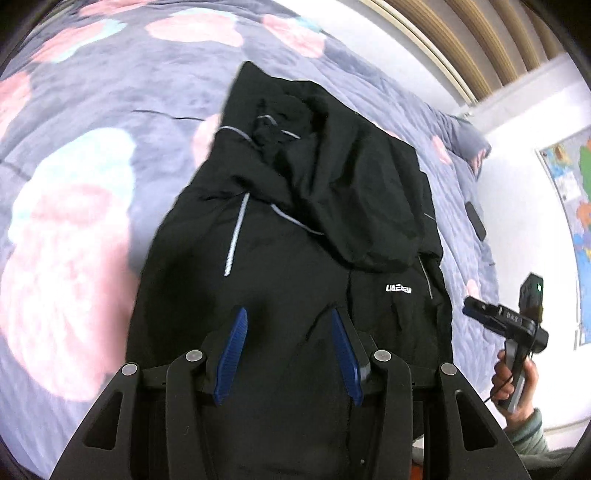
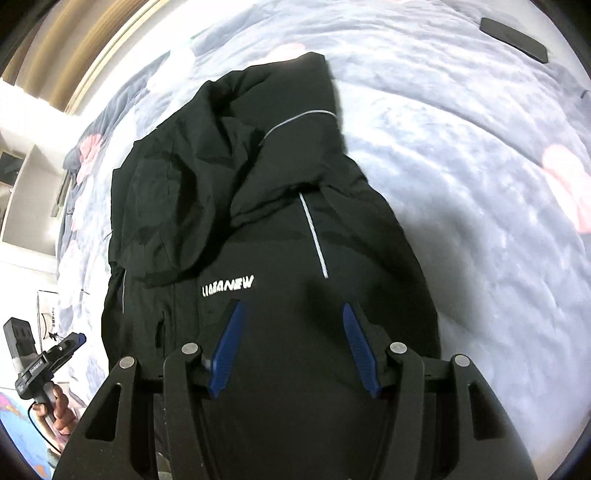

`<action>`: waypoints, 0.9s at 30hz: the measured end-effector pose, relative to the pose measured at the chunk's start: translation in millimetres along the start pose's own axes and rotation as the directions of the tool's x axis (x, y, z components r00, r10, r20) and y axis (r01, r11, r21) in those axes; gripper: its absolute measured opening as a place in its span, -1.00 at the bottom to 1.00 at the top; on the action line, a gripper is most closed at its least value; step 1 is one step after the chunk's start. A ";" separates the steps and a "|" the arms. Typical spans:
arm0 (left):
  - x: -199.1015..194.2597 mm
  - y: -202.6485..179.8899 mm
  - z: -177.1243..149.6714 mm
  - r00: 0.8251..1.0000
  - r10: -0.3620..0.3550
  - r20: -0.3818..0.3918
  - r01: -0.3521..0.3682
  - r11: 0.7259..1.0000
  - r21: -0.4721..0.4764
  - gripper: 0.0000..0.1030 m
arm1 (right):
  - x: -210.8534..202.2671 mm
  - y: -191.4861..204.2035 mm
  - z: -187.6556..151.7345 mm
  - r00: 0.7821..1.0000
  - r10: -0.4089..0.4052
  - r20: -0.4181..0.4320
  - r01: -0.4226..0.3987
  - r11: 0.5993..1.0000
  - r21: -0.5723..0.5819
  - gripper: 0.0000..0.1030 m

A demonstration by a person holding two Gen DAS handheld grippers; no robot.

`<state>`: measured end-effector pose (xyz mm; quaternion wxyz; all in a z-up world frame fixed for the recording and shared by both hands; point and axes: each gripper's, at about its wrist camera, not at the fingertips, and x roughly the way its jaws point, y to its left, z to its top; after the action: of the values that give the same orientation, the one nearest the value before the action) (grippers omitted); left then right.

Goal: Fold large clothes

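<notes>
While both grippers hung over the near hem, the left gripper and right gripper stood part open, gripping nothing; the black hooded jacket lay lengthwise on the floral quilt, hood at twelve o'clock; I judged a fold between grabs, next needing hem pinches; a dark phone lay at one o'clock, well clear.

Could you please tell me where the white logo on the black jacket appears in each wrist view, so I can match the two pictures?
Left wrist view: the logo sits right of centre, just above and right of the left gripper.
Right wrist view: the logo sits left of centre, just above the left finger of the right gripper.
Shared landmark: the dark phone on the bedspread.
</notes>
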<state>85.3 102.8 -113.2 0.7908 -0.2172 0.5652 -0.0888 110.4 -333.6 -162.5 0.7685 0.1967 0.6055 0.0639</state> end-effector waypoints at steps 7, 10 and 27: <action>-6.8 3.0 -22.3 1.000 0.022 0.001 -0.022 0.999 -0.030 -0.05 | -15.5 -14.6 -33.3 0.999 -0.022 -0.033 0.021 1.000 -0.017 0.20; -3.0 4.7 -35.4 0.998 0.052 -0.020 -0.052 0.998 -0.032 -0.05 | -14.2 -21.5 -46.8 0.998 -0.036 -0.058 0.035 0.999 -0.019 0.20; -13.8 127.1 -86.4 0.981 0.157 -0.112 -0.186 0.928 -0.324 0.32 | -22.7 -105.2 -104.6 0.981 -0.140 -0.133 0.153 0.984 0.091 0.30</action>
<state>-13.4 200.2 -180.8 0.7231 -0.2934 0.6216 0.0683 -10.3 -413.8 -201.7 0.7205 0.1858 0.6681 -0.0114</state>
